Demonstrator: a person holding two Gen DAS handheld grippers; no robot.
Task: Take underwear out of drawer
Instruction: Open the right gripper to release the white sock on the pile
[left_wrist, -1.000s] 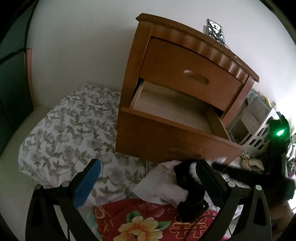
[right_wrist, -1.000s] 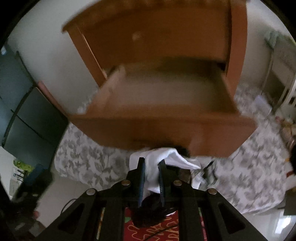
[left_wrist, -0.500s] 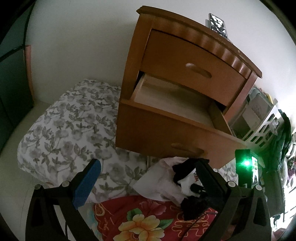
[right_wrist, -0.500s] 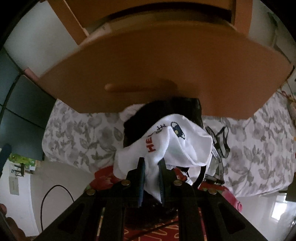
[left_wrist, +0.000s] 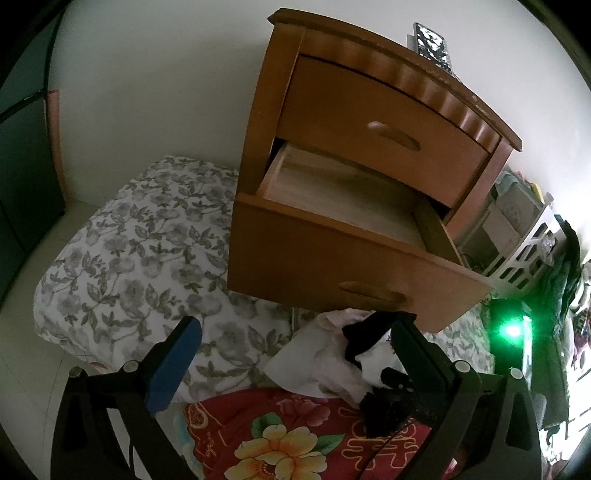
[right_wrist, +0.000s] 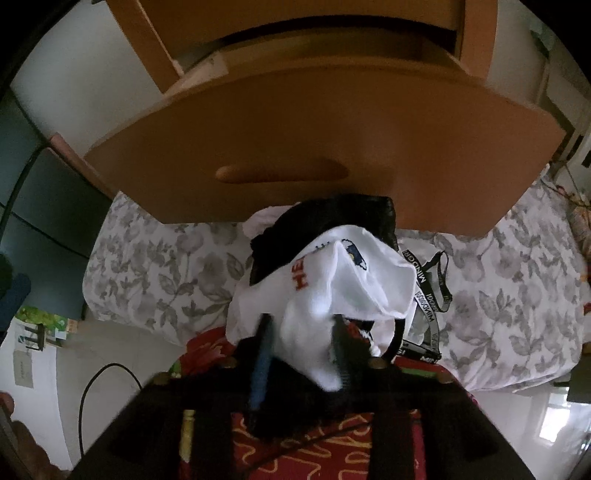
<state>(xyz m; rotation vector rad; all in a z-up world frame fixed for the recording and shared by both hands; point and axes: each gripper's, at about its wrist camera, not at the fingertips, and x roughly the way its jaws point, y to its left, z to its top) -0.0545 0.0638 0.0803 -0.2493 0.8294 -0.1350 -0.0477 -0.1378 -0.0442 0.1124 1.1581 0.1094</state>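
The open lower drawer (left_wrist: 332, 266) of a wooden nightstand (left_wrist: 369, 110) shows a bare wood bottom. Below its front lies a pile of underwear (left_wrist: 354, 354), pink, white and black, on a red flowered cloth (left_wrist: 277, 435). My left gripper (left_wrist: 295, 354) hangs open over the pile's left edge with nothing between its fingers. In the right wrist view a white pair of underwear (right_wrist: 332, 280) with red letters rests on a black garment (right_wrist: 332, 218) under the drawer front (right_wrist: 295, 129). My right gripper (right_wrist: 301, 332) has its jaws opening, the white cloth loose between them.
Grey flowered bedding (left_wrist: 129, 258) spreads left of and under the nightstand. A white slotted basket (left_wrist: 524, 254) stands at the right. A black lettered strap (right_wrist: 424, 295) lies beside the pile. A remote (left_wrist: 432, 46) sits on the nightstand. A green-lit device (left_wrist: 511, 332) glows at right.
My right gripper has come down with the white underwear from the drawer to the pile, and its fingers have spread apart. The left gripper has stayed where it was.
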